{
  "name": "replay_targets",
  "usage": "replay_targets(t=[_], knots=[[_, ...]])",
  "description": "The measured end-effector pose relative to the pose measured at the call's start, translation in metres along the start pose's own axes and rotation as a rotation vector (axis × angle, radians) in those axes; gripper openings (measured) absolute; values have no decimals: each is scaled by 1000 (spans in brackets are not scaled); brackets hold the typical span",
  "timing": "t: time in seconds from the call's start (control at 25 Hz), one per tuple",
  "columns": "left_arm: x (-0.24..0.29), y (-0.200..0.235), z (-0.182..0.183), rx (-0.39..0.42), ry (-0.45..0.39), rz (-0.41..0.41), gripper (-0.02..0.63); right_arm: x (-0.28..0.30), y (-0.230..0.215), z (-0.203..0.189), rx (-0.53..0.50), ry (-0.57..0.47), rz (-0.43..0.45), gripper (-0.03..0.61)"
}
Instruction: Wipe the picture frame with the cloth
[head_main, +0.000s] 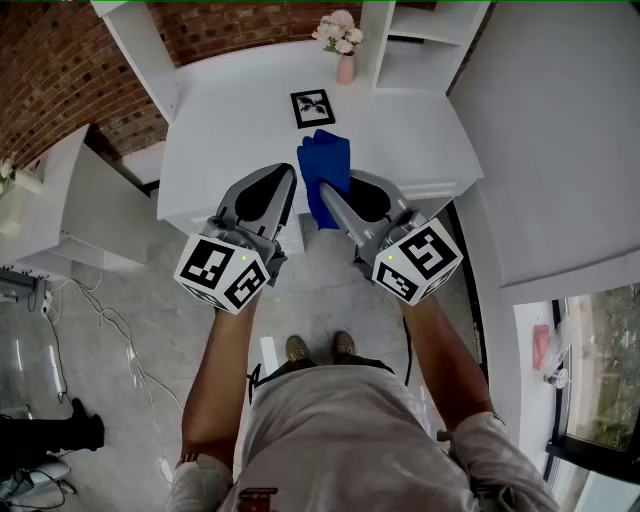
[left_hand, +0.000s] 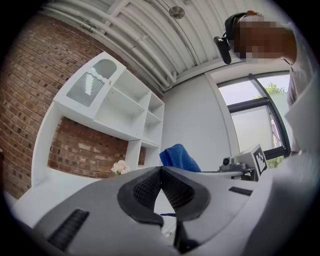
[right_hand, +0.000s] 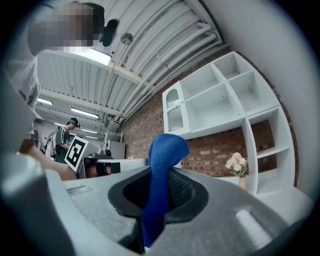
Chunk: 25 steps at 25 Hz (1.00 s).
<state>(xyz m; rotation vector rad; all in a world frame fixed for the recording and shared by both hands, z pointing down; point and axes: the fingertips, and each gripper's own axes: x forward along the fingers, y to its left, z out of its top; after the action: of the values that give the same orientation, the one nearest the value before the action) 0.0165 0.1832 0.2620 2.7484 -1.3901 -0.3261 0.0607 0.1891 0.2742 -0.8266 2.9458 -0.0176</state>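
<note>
**Right gripper** (right_hand: 161, 170): fingers (right_hand: 134, 191) of grey moulded plastic with dark, finely ribbed pads, clamped on the cloth (right_hand: 165, 145). A fold of it bulges above the tips and a tail runs down between the pads.

**Left gripper** (left_hand: 161, 171): same build. Its fingers (left_hand: 145, 189) are closed tip to tip with nothing between them.

**Marker cubes:** one at the rear of each gripper, left (head_main: 222, 272) and right (head_main: 418, 262). White faces with black square patterns.

**Cloth** (head_main: 325, 165): deep blue, soft, with a short nap like towelling, bunched and limp. In the head view it lies over the front part of the surface, running from the right gripper's tips toward the picture frame. Whether it touches the surface cannot be told.

**Picture frame** (head_main: 312, 107): small and square, with a thin black border, a white mat and a dark leaf motif at centre. It lies face up on the surface, turned slightly askew, just beyond the cloth's far edge and apart from both grippers.

**Surface** (head_main: 220, 130): white, smooth and matt, with a straight front edge.

**Vase** (head_main: 345, 69): slim, pink and upright, at the back of the surface beyond the frame. It holds pale pink and white flowers (head_main: 338, 30).

**Shelving** (right_hand: 225, 100): white, with square open compartments and one arched glazed door. It is mounted against the wall above the surface.

**Wall** (head_main: 60, 70): red-brown brick, rough, with pale mortar.

**Floor** (head_main: 110, 330): grey and mottled, with thin white cables trailing at the left.
</note>
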Motion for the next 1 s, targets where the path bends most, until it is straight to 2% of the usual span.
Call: replay_targets(t=[0.6, 1.0], knots=[[-13, 28, 1, -10, -6, -29, 0, 23, 10, -3, -20, 5, -45, 57], [-30, 64, 3, -24, -7, -73, 0, 46, 20, -13, -36, 21, -119, 57]])
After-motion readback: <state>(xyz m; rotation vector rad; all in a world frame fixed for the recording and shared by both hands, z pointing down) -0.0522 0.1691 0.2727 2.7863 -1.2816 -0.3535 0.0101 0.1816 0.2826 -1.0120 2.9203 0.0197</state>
